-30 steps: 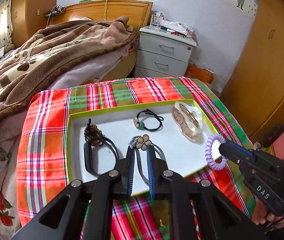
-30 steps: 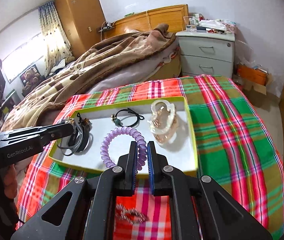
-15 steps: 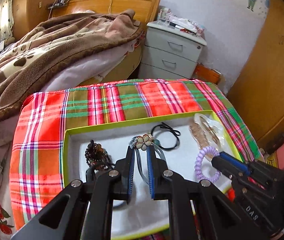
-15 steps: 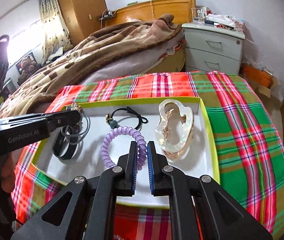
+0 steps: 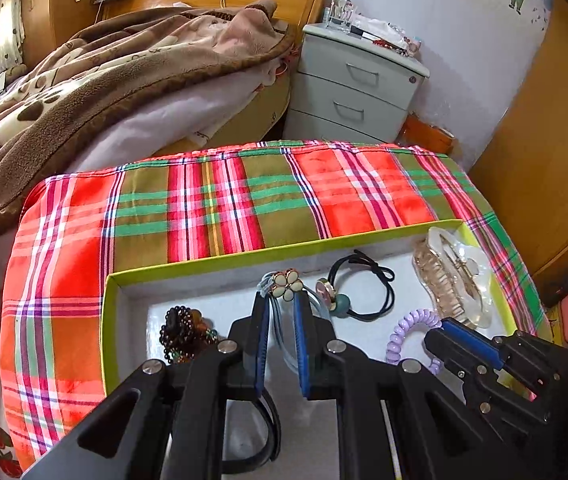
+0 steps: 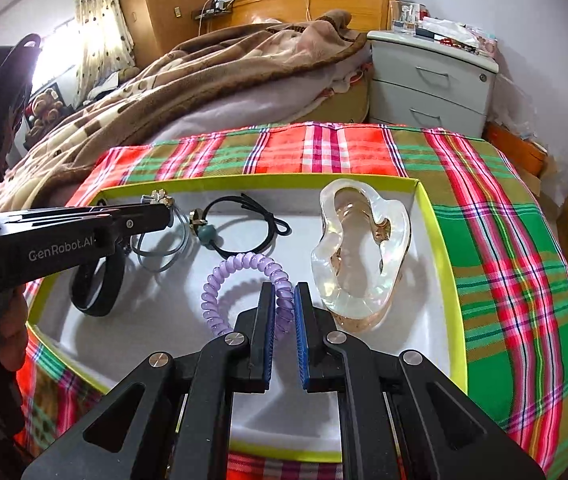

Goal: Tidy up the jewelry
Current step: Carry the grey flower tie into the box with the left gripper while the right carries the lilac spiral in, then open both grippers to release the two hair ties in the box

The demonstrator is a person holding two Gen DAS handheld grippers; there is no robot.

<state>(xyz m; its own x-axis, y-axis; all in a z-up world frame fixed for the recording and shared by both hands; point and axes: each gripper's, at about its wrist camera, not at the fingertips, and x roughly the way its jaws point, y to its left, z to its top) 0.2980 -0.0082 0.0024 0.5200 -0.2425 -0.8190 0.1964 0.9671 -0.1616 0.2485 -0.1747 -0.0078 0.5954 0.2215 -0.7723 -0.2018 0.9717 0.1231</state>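
A white tray with a lime-green rim (image 5: pixel 204 262) (image 6: pixel 439 264) lies on the plaid cloth. My left gripper (image 5: pixel 282 304) is shut on a grey-blue hair tie with a flower charm (image 5: pixel 287 280), low over the tray's back left. My right gripper (image 6: pixel 284 296) is shut on a purple spiral hair tie (image 6: pixel 244 268) over the tray's middle. In the tray lie a black hair tie with a teal bead (image 6: pixel 205 234), a clear claw clip (image 6: pixel 359 248), a black band (image 6: pixel 96 284) and a dark beaded piece (image 5: pixel 182 328). The left gripper (image 6: pixel 164 212) shows in the right wrist view.
The red and green plaid cloth (image 5: pixel 212 204) covers the table. Behind it are a bed with a brown blanket (image 5: pixel 104 80), a grey nightstand (image 5: pixel 355 84) and a wooden wardrobe (image 5: pixel 543 140). A person's hand (image 6: pixel 8 340) grips the left tool.
Both grippers have come forward and down over the tray, each still carrying its hair tie. The purple coil now hangs over the tray's floor instead of its front edge.
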